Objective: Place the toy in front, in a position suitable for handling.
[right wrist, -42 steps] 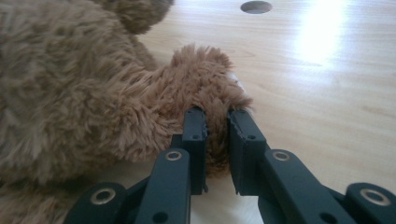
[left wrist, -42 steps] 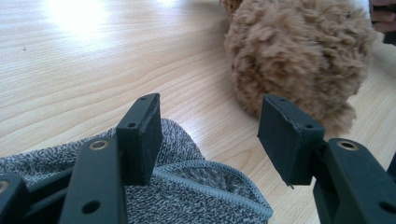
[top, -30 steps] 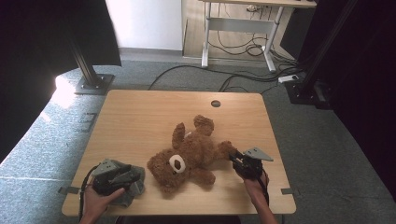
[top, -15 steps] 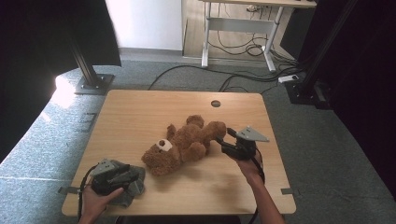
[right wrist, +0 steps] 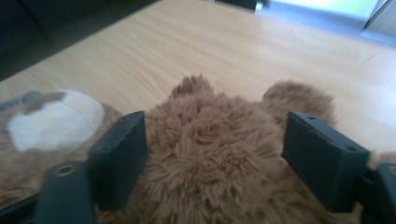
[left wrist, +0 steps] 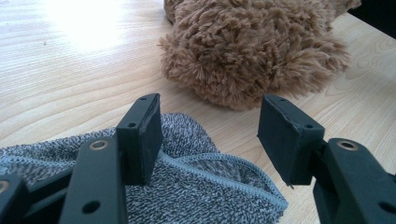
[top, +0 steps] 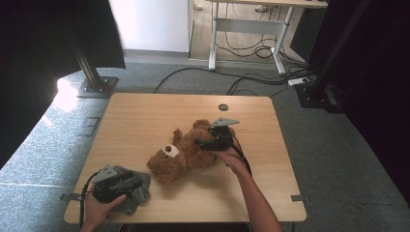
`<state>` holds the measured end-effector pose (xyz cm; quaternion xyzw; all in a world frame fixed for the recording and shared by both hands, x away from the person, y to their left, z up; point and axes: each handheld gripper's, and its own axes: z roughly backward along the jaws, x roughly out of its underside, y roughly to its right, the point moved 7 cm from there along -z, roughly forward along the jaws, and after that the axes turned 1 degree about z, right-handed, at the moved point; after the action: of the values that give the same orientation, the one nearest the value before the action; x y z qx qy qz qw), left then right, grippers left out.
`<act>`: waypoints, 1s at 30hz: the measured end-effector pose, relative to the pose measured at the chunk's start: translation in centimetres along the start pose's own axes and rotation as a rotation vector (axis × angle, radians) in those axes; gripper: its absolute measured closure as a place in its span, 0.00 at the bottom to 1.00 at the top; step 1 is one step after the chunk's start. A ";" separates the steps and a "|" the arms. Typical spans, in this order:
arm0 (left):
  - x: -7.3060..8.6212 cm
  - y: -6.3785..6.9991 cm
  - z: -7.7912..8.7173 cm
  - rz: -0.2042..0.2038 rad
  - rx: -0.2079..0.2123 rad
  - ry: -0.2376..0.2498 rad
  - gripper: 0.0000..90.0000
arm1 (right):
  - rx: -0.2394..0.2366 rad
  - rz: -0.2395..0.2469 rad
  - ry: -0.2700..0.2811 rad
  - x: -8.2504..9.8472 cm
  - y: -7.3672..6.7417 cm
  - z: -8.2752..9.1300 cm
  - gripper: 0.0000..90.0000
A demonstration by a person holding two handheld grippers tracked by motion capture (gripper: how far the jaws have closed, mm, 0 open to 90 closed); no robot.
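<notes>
Now the right tool (top: pixel 205 143) sits over the bear (top: pixel 186 153) near the middle of the desk (top: pixel 145 113), with bare wood open on the far side and to the right up to the desk's edges. Its jaws have just been opening and stand apart, the bear's brown fur (right wrist: pixel 210 158) between them; whether the pads still touch the fur cannot be told. The right hand (top: pixel 231 157) reaches in from the near edge, forearm slanting up and left. The bear lies on its side, white muzzle (right wrist: pixel 51 119) toward the left tool (top: pixel 126 183).

That left tool rests low at the desk's near left corner, close to the edge, jaws apart over a grey cloth (left wrist: pixel 205 186), clamped on nothing. The left hand (top: pixel 99 210) holds it from below. The bear lies just beyond the cloth.
</notes>
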<state>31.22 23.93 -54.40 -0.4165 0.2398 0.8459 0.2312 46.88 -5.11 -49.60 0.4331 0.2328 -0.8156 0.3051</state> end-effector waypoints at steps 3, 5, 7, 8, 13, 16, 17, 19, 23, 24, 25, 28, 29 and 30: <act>0.0 -0.1 0.1 0.000 0.001 0.000 0.44 | -0.027 -0.027 -0.068 1.0 0.1 -1.3 0.16; 0.1 -0.1 0.1 0.002 -0.001 -0.001 0.44 | -0.035 -0.029 -0.077 1.6 0.1 -1.6 0.14; 0.1 -0.2 0.1 0.005 -0.002 0.001 0.44 | -0.045 -0.035 -0.094 2.0 0.1 -1.7 0.13; 0.1 -0.2 0.2 0.006 -0.002 0.002 0.44 | -0.043 -0.032 -0.098 2.1 0.1 -1.7 0.13; 0.1 -0.2 0.2 0.005 -0.002 0.002 0.44 | -0.049 -0.020 -0.156 3.1 -0.1 -2.0 0.19; 0.1 -0.1 0.1 0.003 -0.003 -0.002 0.44 | -0.037 -0.006 -0.158 3.4 -0.2 -1.9 0.28; 0.1 -0.1 0.1 0.002 -0.003 -0.002 0.44 | -0.027 -0.009 -0.153 3.4 -0.2 -1.9 0.32; 0.1 -0.1 0.1 0.002 -0.003 -0.002 0.44 | -0.003 0.000 -0.149 3.5 -0.4 -2.1 0.38; 0.1 -0.3 0.1 0.002 -0.005 0.000 0.44 | 0.057 -0.007 -0.128 3.4 -0.5 -2.3 0.46; 0.2 -0.3 0.1 0.001 -0.005 -0.002 0.44 | 0.078 -0.013 -0.119 3.4 -0.4 -2.3 0.47; 0.2 -0.3 0.1 0.001 -0.005 -0.003 0.44 | 0.103 -0.023 -0.108 3.4 -0.3 -2.4 0.48; 0.2 -0.3 0.1 0.001 -0.004 -0.003 0.44 | 0.183 -0.065 -0.077 3.3 0.3 -2.5 0.48; 0.2 -0.3 0.1 0.001 -0.004 -0.003 0.44 | 0.215 -0.083 -0.067 3.3 0.6 -2.4 0.48; 0.2 -0.3 0.1 0.001 -0.004 -0.002 0.44 | 0.250 -0.102 -0.057 3.4 1.0 -2.3 0.48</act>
<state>31.28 24.25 -54.56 -0.4158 0.2381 0.8471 0.2302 47.42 -5.34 -53.77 0.4319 0.1422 -0.8647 0.2135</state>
